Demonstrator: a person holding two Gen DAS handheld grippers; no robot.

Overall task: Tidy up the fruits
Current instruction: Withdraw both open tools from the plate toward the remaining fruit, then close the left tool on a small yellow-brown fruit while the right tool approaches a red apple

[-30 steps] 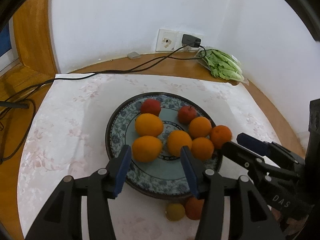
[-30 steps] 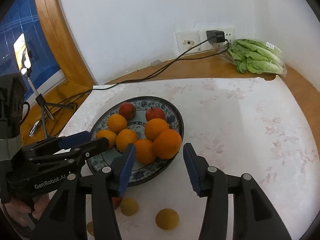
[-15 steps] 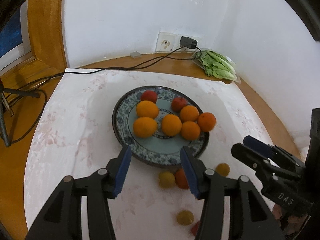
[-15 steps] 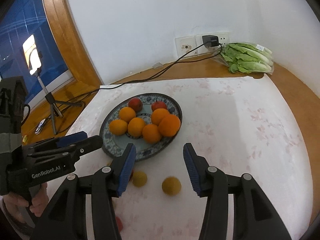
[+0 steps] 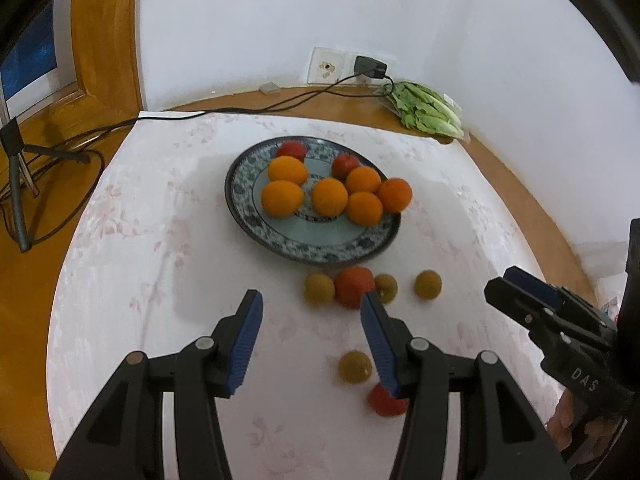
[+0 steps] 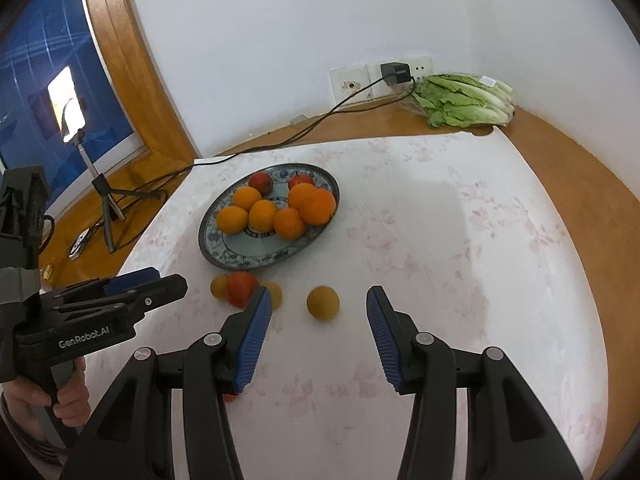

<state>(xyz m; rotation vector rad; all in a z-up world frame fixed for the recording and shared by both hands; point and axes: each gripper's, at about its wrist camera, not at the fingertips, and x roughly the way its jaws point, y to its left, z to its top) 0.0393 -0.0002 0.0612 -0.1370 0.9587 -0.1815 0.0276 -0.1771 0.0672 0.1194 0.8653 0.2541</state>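
Left wrist view: blue-patterned plate [image 5: 320, 250] on the white floral cloth [image 5: 140, 240] over the tabletop [image 5: 520, 184]. Plate contents counted: 6 oranges [image 5: 329, 197], 2 red fruits [image 5: 291, 149] at the far rim. Loose on the cloth, near side of plate: 4 small yellow-brown fruits [image 5: 319, 289] and 2 red fruits [image 5: 353, 286]. One red sits between two yellow-brown ones just beside the plate rim; a third yellow-brown lies slightly to the right; the fourth and the second red lie closer to the camera, partly behind the blue pad.

Left hand-held gripper [image 5: 312, 340]: jaws spread, nothing between them. Right hand-held gripper [image 6: 318, 334]: jaws spread, nothing held; one yellow-brown fruit [image 6: 323, 303] lies on the cloth ahead of the gap.

Background: 1 bagged lettuce [image 6: 466, 100] by the wall, 1 charger [image 6: 395, 73] plugged into the socket.
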